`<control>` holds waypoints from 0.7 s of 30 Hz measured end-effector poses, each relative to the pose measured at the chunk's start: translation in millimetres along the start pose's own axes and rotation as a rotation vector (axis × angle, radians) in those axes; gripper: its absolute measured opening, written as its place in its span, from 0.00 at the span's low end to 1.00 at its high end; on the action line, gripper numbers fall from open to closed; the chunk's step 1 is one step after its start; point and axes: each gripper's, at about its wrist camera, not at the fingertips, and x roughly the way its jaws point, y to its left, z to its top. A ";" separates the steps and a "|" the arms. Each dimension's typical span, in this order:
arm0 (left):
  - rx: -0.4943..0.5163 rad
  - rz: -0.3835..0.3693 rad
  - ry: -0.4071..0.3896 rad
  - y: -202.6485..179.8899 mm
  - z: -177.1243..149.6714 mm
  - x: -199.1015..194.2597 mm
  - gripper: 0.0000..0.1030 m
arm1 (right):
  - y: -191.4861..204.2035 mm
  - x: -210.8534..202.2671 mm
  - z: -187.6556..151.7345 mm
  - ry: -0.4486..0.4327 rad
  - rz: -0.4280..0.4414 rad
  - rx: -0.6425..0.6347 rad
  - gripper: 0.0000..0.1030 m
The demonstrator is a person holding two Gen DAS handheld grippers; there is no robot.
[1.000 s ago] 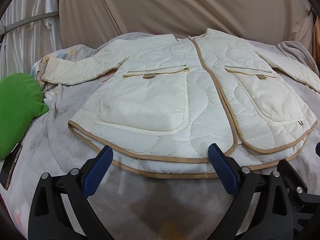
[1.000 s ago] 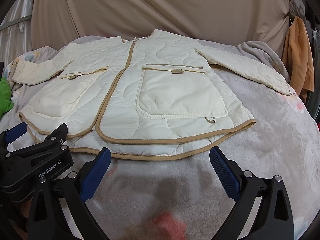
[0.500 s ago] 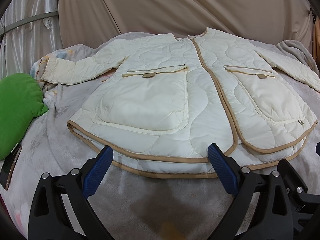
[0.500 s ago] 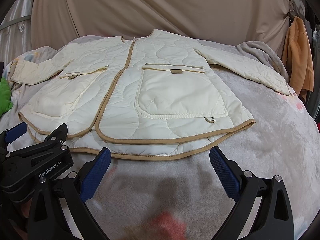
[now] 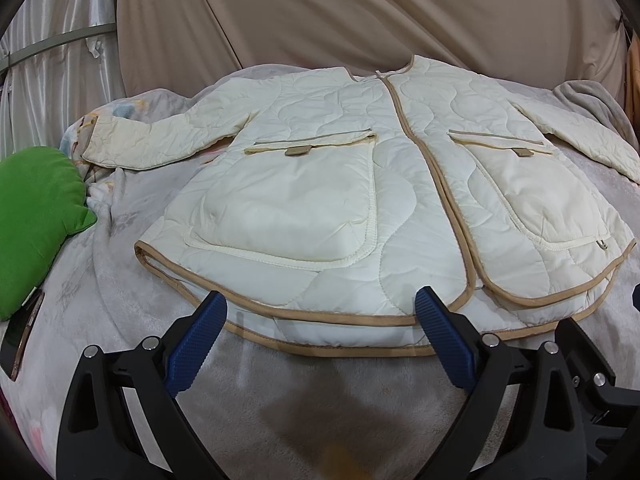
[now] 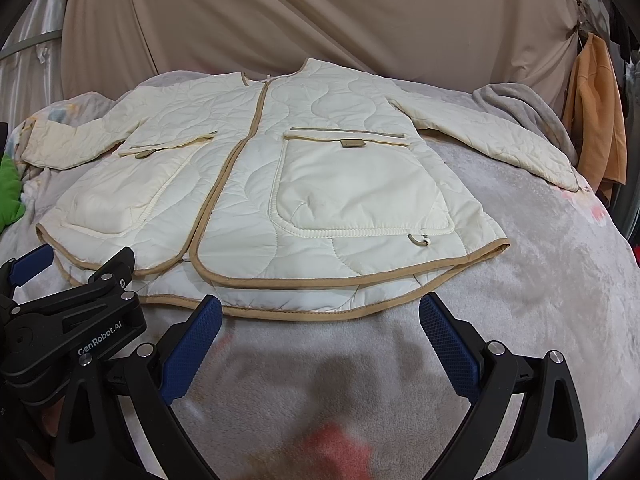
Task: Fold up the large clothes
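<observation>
- The left gripper (image 5: 320,330) sits at the bottom of its own view, blue-padded fingers (image 5: 196,338) spread wide, nothing between them.
- The right gripper (image 6: 320,336) sits likewise, fingers (image 6: 450,346) wide apart, empty.

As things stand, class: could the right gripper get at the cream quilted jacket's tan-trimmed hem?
Probably yes. The right gripper is open, its jaws just short of the cream quilted jacket's tan-trimmed hem, with only bare grey blanket between.
</observation>
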 end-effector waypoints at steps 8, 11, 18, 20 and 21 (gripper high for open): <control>0.001 0.001 0.001 -0.3 0.2 0.2 0.90 | 0.9 0.1 0.3 0.001 -0.001 0.000 0.94; 0.001 0.000 0.000 -0.3 0.1 0.2 0.89 | 1.2 0.2 0.2 0.001 -0.002 -0.001 0.94; 0.001 0.001 0.001 -0.5 0.1 0.3 0.89 | 1.6 0.4 0.1 0.001 -0.003 -0.001 0.94; -0.001 -0.003 0.002 -0.2 0.3 0.3 0.89 | 1.0 0.8 0.2 0.006 0.003 0.000 0.94; -0.003 -0.010 0.005 0.1 0.3 0.4 0.89 | -1.4 0.6 0.6 0.011 0.012 0.002 0.94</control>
